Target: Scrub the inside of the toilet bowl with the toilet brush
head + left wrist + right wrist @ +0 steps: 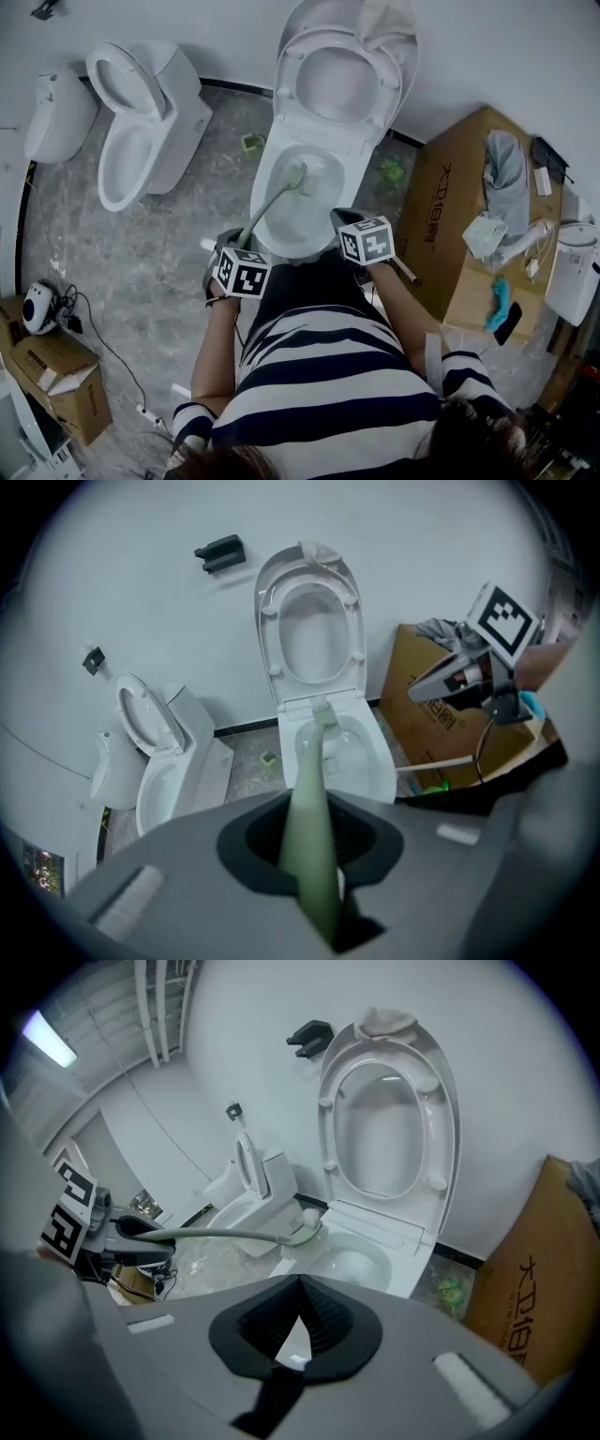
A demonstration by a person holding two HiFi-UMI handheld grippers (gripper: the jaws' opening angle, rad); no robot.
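Note:
A white toilet (pixel 265 199) with seat and lid up stands in the middle of the head view. A pale green toilet brush (pixel 272 202) slants from my left gripper (pixel 232 246) into the bowl, its head (pixel 298 175) near the water. In the left gripper view the jaws are shut on the brush handle (pixel 314 808), and the bristle head (pixel 323 712) reaches the bowl's back edge. My right gripper (pixel 345 218) hovers over the bowl's front right rim, shut and holding nothing. The right gripper view shows the brush head (pixel 306 1227) at the bowl rim (pixel 380 1241).
A second white toilet (pixel 141 131) stands at the left, with a white fixture (pixel 56 112) beyond it. A large cardboard box (pixel 459 225) with cloth and small items sits at the right. Cardboard boxes (pixel 56 375) and a cable lie at the lower left.

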